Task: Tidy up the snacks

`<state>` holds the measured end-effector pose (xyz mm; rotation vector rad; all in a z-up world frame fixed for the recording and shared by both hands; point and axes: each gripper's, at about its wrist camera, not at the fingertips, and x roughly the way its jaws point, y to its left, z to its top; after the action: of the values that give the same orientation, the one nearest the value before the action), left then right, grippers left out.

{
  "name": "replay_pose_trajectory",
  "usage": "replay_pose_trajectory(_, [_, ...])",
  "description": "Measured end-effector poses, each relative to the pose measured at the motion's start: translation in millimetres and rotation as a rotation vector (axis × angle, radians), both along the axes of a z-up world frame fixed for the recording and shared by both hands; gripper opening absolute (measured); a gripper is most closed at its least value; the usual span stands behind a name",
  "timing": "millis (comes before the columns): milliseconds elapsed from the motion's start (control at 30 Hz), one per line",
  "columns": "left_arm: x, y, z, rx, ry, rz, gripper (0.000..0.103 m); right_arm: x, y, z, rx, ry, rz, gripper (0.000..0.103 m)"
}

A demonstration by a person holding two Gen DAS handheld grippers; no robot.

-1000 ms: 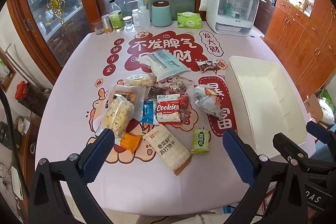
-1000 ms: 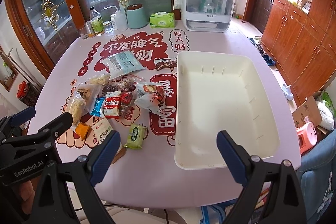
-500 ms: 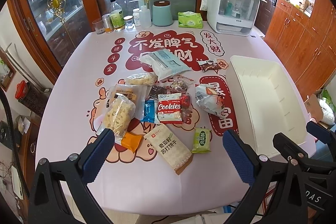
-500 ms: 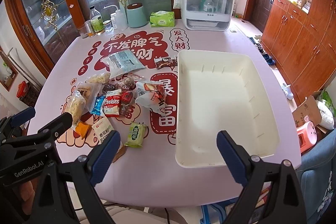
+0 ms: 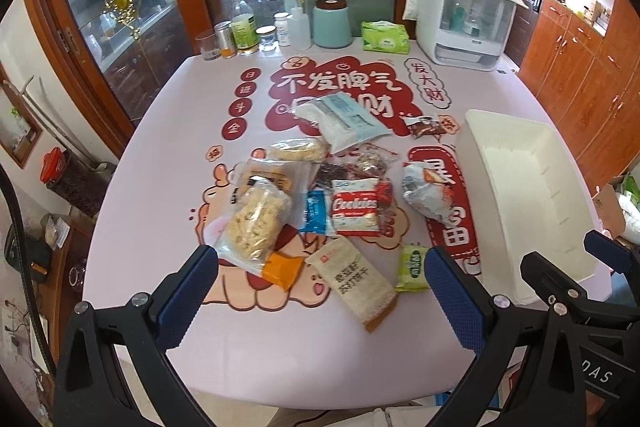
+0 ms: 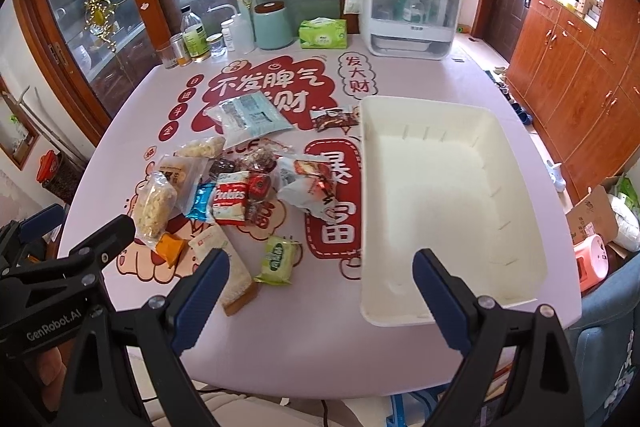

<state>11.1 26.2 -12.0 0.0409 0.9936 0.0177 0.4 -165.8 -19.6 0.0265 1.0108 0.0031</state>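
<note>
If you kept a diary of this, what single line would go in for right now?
stage: before first pick | left gripper: open, empty | right gripper: open, empty | snacks: heaped on table | white bin: empty

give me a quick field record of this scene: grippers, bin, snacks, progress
left gripper: open, holds nothing
right gripper: open, holds nothing
bin: white, no snacks inside, on the table's right side
snacks: loose pile left of the bin, including cookies pack and green packet
progress: nothing sorted yet
</note>
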Motion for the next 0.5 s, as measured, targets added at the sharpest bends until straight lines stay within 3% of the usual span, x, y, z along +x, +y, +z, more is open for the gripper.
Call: replay_pose_trajectory(500, [26, 70, -3, 0.014, 0.061, 0.043, 0.102, 28, 68, -6, 0.031, 0.057, 0.059, 0.094])
